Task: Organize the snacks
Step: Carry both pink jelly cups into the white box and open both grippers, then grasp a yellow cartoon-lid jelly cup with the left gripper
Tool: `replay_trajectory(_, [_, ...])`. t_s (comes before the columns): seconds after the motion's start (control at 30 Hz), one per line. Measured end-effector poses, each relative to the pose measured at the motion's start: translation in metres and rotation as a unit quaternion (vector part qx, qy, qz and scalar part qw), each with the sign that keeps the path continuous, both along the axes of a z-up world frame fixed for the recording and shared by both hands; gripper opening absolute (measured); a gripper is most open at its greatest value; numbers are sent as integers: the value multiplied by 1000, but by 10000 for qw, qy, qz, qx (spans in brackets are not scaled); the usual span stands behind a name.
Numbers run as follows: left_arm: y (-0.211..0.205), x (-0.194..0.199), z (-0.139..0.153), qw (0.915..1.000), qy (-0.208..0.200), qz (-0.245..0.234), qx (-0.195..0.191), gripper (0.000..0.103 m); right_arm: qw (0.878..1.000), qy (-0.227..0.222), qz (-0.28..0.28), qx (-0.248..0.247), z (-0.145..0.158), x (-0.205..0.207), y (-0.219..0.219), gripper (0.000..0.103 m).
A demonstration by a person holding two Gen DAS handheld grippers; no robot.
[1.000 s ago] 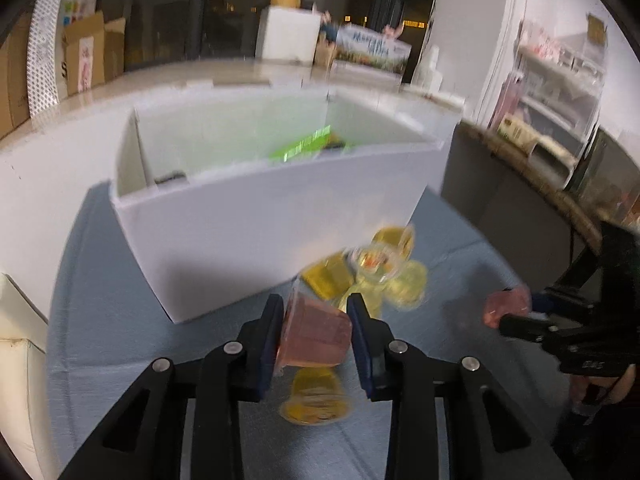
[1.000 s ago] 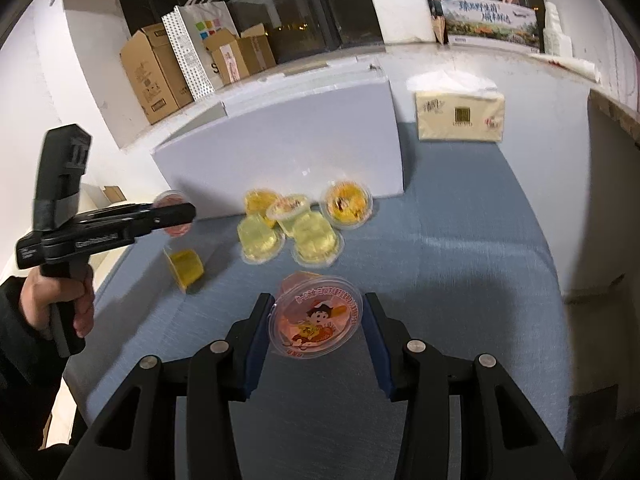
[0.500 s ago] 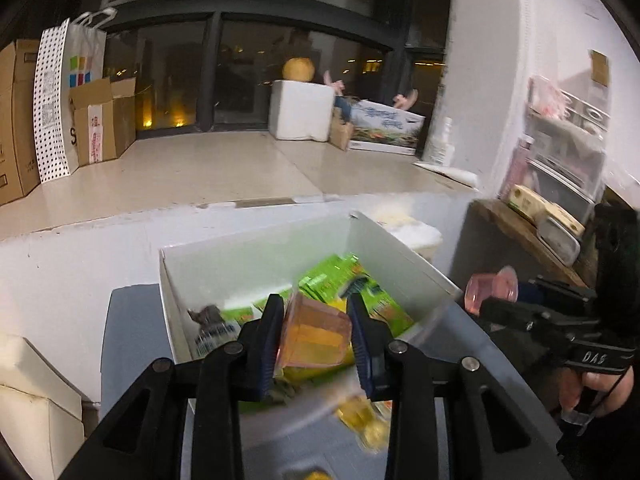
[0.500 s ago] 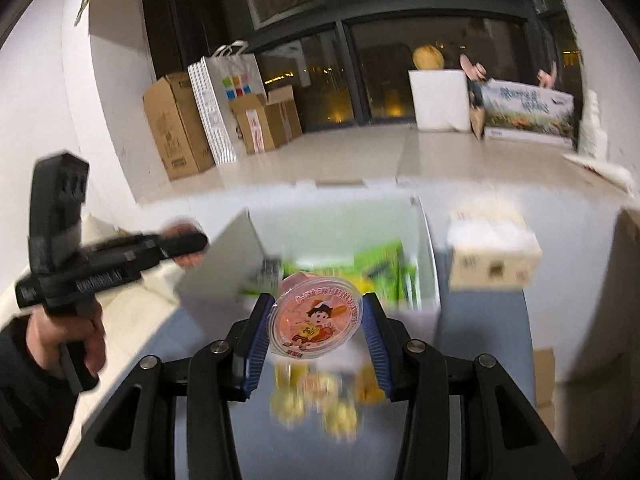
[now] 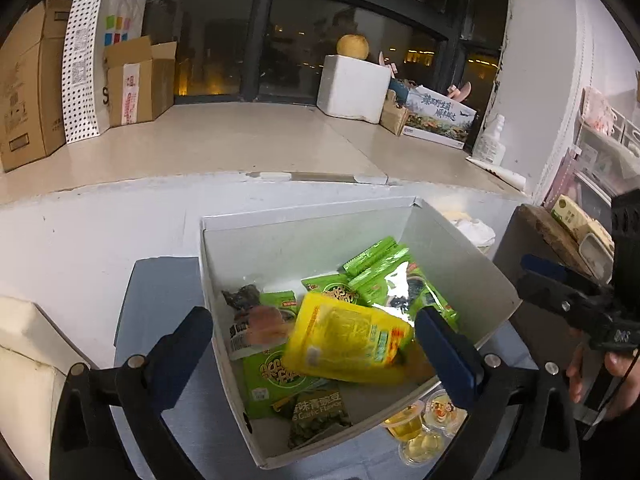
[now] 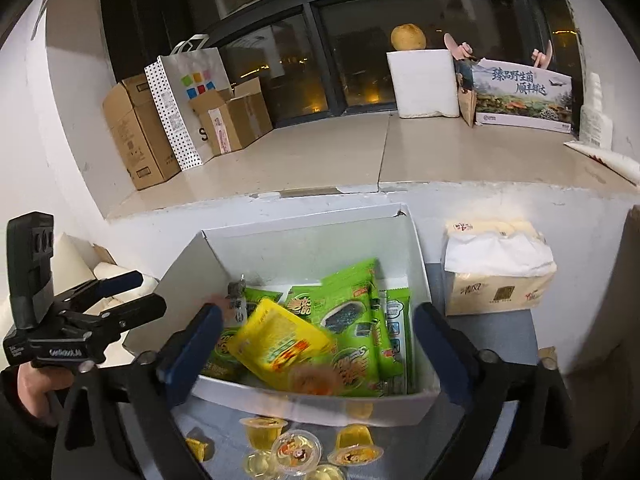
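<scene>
A white box (image 5: 460,264) (image 6: 188,268) holds green snack packets (image 5: 376,276) (image 6: 352,312) and a yellow packet (image 5: 344,336) (image 6: 276,340). My left gripper (image 5: 316,344) is open wide over the box; a blurred pink jelly cup (image 5: 264,326) lies in the box below it. My right gripper (image 6: 320,344) is open wide over the box's near wall; a blurred pink jelly cup (image 6: 314,380) is in the box below it. Several yellow jelly cups (image 6: 296,446) (image 5: 420,428) sit on the blue table in front of the box.
A tissue pack (image 6: 498,272) stands right of the box. A beige ledge (image 6: 320,156) behind carries cardboard boxes (image 6: 136,136), a dotted paper bag (image 6: 188,100) and a white foam box (image 6: 424,80). Each gripper shows in the other's view (image 6: 84,320) (image 5: 576,304).
Both grippers rose from the table to over the box and opened, letting go of their pink jelly cups, which dropped into the box.
</scene>
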State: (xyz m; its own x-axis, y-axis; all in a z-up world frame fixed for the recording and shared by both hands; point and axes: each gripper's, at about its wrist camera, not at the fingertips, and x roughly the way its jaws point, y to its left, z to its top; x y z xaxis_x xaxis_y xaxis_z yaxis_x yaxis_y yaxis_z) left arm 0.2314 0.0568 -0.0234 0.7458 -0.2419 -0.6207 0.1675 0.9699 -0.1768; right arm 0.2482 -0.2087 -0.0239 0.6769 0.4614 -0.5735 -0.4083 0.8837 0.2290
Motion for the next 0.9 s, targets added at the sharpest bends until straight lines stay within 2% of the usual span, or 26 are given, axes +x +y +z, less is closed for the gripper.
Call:
replay_trajectory(0.33, [-14,-20,13,9998,-94,-95,168,103,9995,-293,64,-138,17,-25,1,103])
replay_trajectory(0.53, [-21,-70,11,9992,-256,-238,194,103,9988,-479,139,-5,23,-63,-9,103])
replay_trajectory(0.67, [-22,-111,-21,9999,-27,-72,65,103,9988,-466,63,142,13,-94,-22,103])
replay_trajectory(0.8, [-27,-132,-63,9992,390,28,-21,103,9988,-364,-99,324,-4,-125,-37,103])
replay_trajectory(0.9, [-33,-140,-91,9979,643,-66,101,103,9983,-215,-184,500,-18,-143,-48,103])
